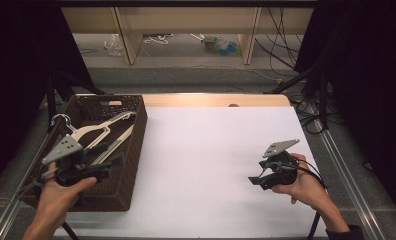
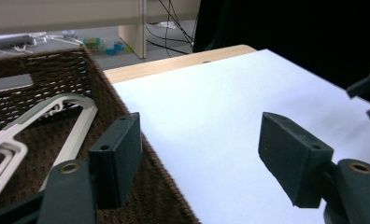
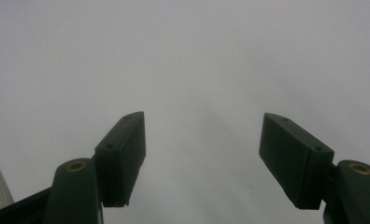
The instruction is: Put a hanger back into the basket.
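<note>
A recording lab or studio set-up rather than a home. Black curtains [image 1: 16,55] hang on both sides, cables [image 1: 286,40] trail loose over the grey floor [image 1: 196,60], and pale wooden shelf legs [image 1: 128,37] stand at the back with bits of clutter under them. A plain white sheet [image 1: 221,165] covers the wooden tabletop [image 1: 211,100], flanked by metal rails [image 1: 346,175].

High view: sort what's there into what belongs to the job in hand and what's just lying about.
Job in hand:
- left gripper, open, over the basket
- white hangers
- brown wicker basket
- right gripper, open, empty

Lying about:
- loose cables on the floor
- colourful litter by the shelf legs
</note>
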A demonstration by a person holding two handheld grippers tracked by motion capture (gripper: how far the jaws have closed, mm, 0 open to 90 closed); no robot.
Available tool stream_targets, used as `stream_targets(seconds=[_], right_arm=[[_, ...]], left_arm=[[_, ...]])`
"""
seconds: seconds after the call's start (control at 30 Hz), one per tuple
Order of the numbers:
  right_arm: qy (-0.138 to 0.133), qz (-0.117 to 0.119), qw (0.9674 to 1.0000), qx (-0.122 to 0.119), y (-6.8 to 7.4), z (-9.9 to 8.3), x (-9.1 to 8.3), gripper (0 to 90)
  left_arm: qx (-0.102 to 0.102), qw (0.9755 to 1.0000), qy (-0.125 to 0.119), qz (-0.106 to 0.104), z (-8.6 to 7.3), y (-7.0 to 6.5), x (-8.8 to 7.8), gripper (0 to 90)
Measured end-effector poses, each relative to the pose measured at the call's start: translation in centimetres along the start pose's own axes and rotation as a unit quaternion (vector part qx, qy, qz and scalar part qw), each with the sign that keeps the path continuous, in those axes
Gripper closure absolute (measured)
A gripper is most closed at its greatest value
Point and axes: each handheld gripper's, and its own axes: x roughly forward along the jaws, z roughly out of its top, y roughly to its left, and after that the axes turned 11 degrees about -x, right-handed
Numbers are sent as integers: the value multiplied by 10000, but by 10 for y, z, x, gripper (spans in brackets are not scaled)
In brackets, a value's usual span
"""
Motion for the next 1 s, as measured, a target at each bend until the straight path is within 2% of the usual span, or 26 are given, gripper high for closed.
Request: stream_targets(seconds=[0.07,0.13,0.17,0.23,0.3,0.33,0.4,0.43,0.5,0.57,0.67,0.7,0.8,0.83,1.0], right_arm=[[-101,2,9998,-143,-1,-1,-1,323],[-304,-49,9994,-144,-1,0,-1,322],[-354,-86,9993,-112,0,0,-1,312],[-407,-150,9989,-197,0,0,-2,291],[-513,-206,9983,-165,0,1,-2,291],[-620,-253,9977,-136,1,0,-2,291],[-696,-147,9974,-67,2,0,-2,291],[-783,-216,9967,-40,3,0,0,291],[-762,-175,9969,-81,4,0,0,289],[-799,-186,9966,21,8,-1,2,287],[-893,-166,9959,36,11,0,3,278],[-958,-191,9952,-44,11,0,5,279],[-1036,-201,9944,-7,15,0,4,275],[-1068,-200,9941,34,16,0,3,275],[-1284,-273,9913,35,21,-2,1,267]], left_arm=[[0,9999,-76,-104,-5,-6,5,291],[-22,9997,4,-235,-9,-12,10,288],[63,9995,56,-294,-12,-16,13,289],[151,9993,133,-310,-17,-20,18,288],[86,9991,152,-390,-20,-23,22,282],[115,9989,159,-418,-22,-25,24,281],[164,9987,200,-432,-27,-29,27,275],[198,9985,195,-462,-29,-30,29,271],[181,9981,226,-551,-33,-33,32,254],[243,9976,231,-612,-36,-37,35,234],[168,9974,232,-667,-41,-42,37,157],[172,9970,221,-717,-43,-43,37,165],[313,9959,245,-811,-50,-49,41,159],[392,9960,280,-751,-53,-51,42,159],[483,9944,438,-827,-67,-58,49,160]])
